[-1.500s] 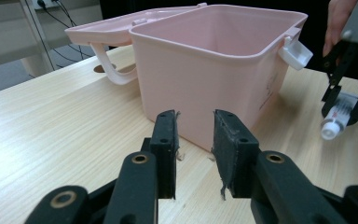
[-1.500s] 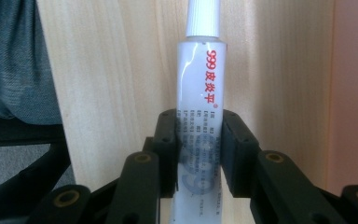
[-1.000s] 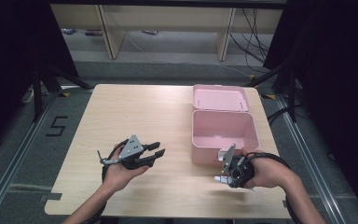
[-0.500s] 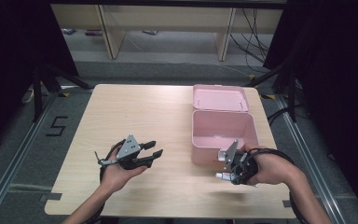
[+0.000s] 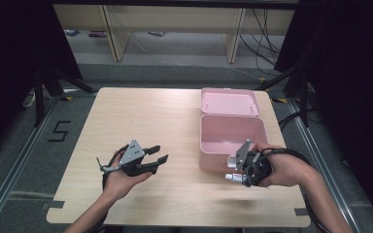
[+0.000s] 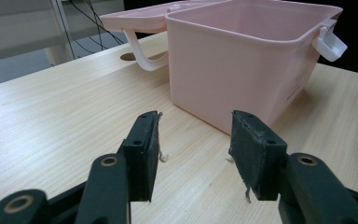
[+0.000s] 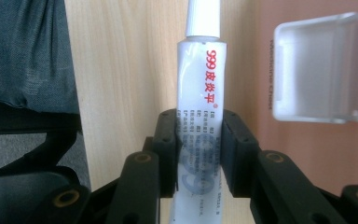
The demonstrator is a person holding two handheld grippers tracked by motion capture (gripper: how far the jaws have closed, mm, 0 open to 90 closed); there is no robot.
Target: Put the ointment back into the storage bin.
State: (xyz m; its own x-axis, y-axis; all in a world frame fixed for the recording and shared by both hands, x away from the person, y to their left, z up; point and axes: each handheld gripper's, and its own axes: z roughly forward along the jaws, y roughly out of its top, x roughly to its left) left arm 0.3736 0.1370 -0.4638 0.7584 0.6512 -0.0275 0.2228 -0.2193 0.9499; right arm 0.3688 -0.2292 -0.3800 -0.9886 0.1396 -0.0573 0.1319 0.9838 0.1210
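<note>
Here the right gripper (image 5: pixel 237 171) holds a small white tube (image 7: pixel 199 93) with red print; its two jaws press flat on the lower part of the tube, and the white cap points away from the camera. In the high view the tube (image 5: pixel 234 177) is just beside the near wall of the open pink box (image 5: pixel 209 145), low over the table (image 5: pixel 141 116). The white latch (image 7: pixel 319 70) of the box is close to the tube in the right gripper view. The lid (image 5: pixel 229 101) lies open behind the box, and I see nothing inside the box.

The left gripper (image 5: pixel 158 154) is well apart from the box, over the bare wood, with its jaws wide and nothing between them.

I judge that the step in hand is to put the tube into the box. To do this well, the right hand (image 5: pixel 284 169) should first lift the tube above the rim, because now it is lower than the rim and the latch can catch it. Then it should move over the middle of the box, go down, and only then let the jaws apart. The grip is on the soft body of the tube, so the pressure should stay gentle, otherwise the tube can bend or slip sideways
</note>
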